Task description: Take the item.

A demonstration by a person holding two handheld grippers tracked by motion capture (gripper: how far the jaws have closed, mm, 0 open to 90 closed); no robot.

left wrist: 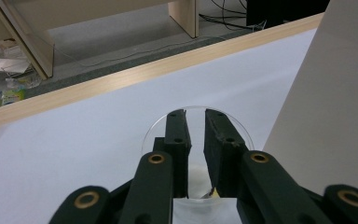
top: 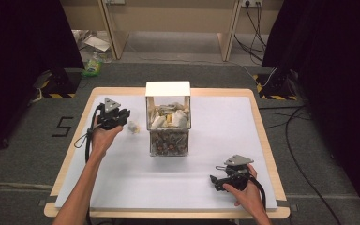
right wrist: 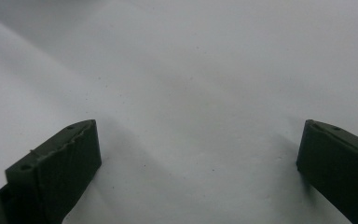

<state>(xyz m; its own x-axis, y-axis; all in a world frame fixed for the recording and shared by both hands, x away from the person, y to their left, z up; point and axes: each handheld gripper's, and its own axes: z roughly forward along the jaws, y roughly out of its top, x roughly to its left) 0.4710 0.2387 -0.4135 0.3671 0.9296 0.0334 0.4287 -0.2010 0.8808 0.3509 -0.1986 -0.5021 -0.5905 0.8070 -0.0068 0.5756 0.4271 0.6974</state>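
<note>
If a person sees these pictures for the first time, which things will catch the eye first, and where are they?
First comes the clear box in the middle of the white table, packed with small pale things, its white lid standing up behind. Just left of it, the left gripper hangs over a small clear cup with something pale inside, its jaws a narrow gap apart. Near the front right corner, the right gripper rests with its jaws wide open.

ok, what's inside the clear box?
The box holds pale wrapped packets on top and darker small pieces lower down, seen through its front wall. What lies in the middle and at the back is covered; its white lid stands open.
</note>
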